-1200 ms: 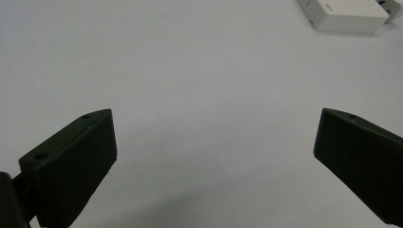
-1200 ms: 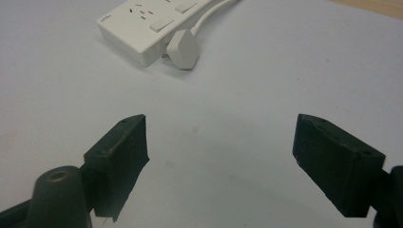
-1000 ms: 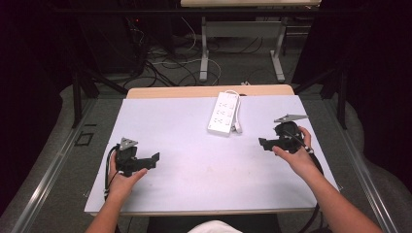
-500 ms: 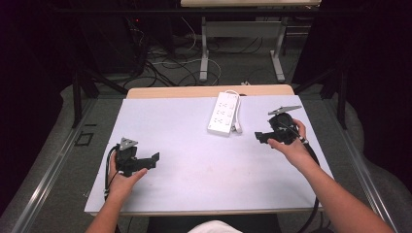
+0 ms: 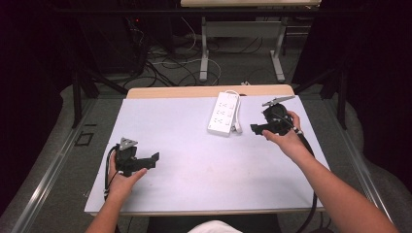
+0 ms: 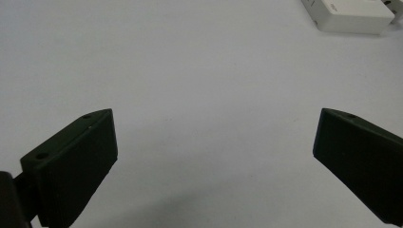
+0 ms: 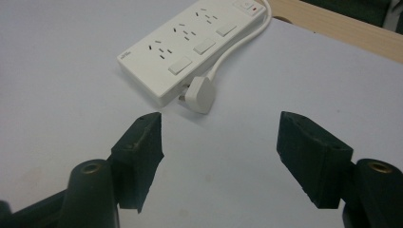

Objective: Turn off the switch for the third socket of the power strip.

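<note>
From above I see my left gripper (image 5: 154,160) well away from the white power strip (image 5: 223,113), my right gripper (image 5: 256,128) just beside it. My right gripper view adds its three socket rows with rocker switches, a red-lit main switch, the cord along one side, and the white plug (image 7: 199,96) touching its near end. A small label is too small to read. Both jaws stand wide, empty.

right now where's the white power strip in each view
High view: power strip at the table's far middle, left of the right gripper.
Left gripper view: just its corner, top right.
Right gripper view: upper middle, beyond the open jaws.
Shared landmark: its white plug, lying against the strip's near end.
</note>
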Demonstrator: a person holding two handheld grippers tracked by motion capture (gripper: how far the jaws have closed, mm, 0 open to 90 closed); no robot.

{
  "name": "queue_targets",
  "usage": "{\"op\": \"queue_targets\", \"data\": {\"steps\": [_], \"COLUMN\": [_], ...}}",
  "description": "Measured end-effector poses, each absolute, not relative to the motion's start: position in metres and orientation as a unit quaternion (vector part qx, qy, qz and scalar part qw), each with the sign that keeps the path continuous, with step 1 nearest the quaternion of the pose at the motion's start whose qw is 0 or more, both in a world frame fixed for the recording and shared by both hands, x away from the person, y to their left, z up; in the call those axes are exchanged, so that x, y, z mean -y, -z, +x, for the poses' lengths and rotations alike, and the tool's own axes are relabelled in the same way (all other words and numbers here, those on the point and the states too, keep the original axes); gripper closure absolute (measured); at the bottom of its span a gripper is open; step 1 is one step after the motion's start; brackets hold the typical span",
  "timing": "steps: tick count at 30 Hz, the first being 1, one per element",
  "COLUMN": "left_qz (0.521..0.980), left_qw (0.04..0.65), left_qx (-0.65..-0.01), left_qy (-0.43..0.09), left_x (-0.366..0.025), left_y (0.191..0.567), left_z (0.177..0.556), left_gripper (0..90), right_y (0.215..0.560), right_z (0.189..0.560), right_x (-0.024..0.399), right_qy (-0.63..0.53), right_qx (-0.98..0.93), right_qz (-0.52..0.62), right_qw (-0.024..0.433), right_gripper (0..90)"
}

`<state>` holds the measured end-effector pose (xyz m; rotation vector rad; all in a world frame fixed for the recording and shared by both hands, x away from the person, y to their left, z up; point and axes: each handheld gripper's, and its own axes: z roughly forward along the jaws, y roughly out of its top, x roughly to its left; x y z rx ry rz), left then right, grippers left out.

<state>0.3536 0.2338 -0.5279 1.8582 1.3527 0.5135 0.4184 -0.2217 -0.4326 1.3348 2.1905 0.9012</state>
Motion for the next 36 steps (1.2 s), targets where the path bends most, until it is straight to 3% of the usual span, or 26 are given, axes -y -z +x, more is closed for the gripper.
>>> {"op": "queue_targets", "data": {"steps": [36], "left_qz": [0.727], "left_qw": [0.384], "left_qx": [-0.533], "left_qy": [-0.201], "left_x": [-0.235], "left_y": [0.528], "left_z": [0.354], "left_gripper": [1.3], "right_y": [0.42], "right_z": [0.459], "right_x": [0.179], "right_qy": [-0.308], "right_qx": [-0.795], "right_qz": [0.477], "right_qw": [0.212], "right_gripper": [55.3]}}
